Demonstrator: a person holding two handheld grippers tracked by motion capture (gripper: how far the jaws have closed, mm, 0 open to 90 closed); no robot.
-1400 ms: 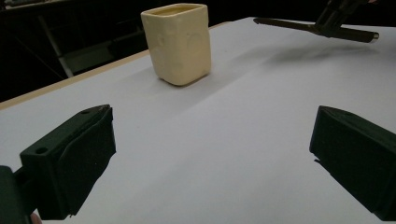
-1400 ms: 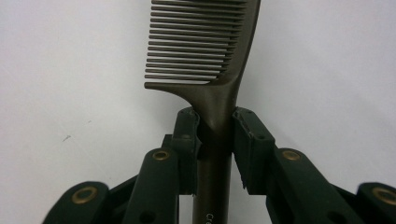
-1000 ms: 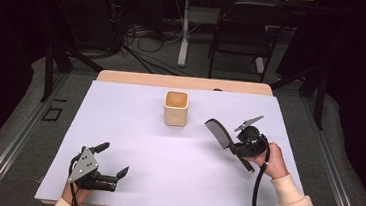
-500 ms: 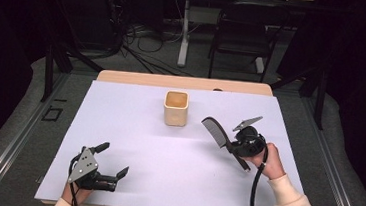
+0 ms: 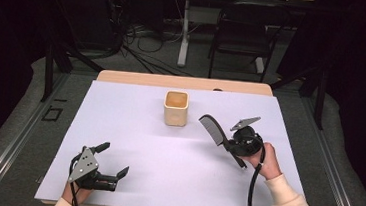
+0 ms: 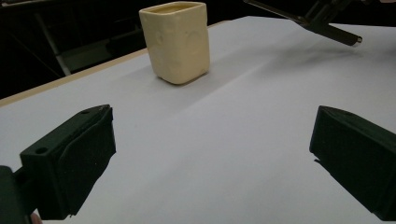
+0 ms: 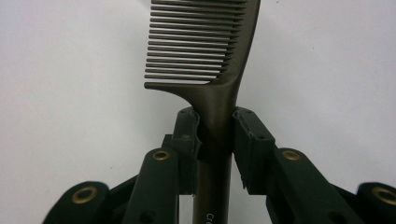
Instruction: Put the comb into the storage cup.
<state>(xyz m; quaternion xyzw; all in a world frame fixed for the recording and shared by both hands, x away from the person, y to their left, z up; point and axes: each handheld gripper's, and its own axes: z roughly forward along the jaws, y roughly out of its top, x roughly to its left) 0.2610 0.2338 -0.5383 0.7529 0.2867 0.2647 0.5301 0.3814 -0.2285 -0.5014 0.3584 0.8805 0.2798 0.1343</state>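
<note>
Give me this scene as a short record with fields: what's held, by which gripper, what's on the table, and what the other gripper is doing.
held thing: black comb, gripped at the handle
holding gripper: right gripper, jaws shut on the comb, above the table
cup: cream cup, upright, open top, toward the table's far edge
comb to cup: apart, comb head to the cup's right in the high view
left gripper: jaws open, nothing between them, near edge
table: white sheet

Comb [image 7: 219, 88] smooth dark plastic w/ slight sheen; cup [image 6: 176, 42] matt cream, dimpled.
</note>
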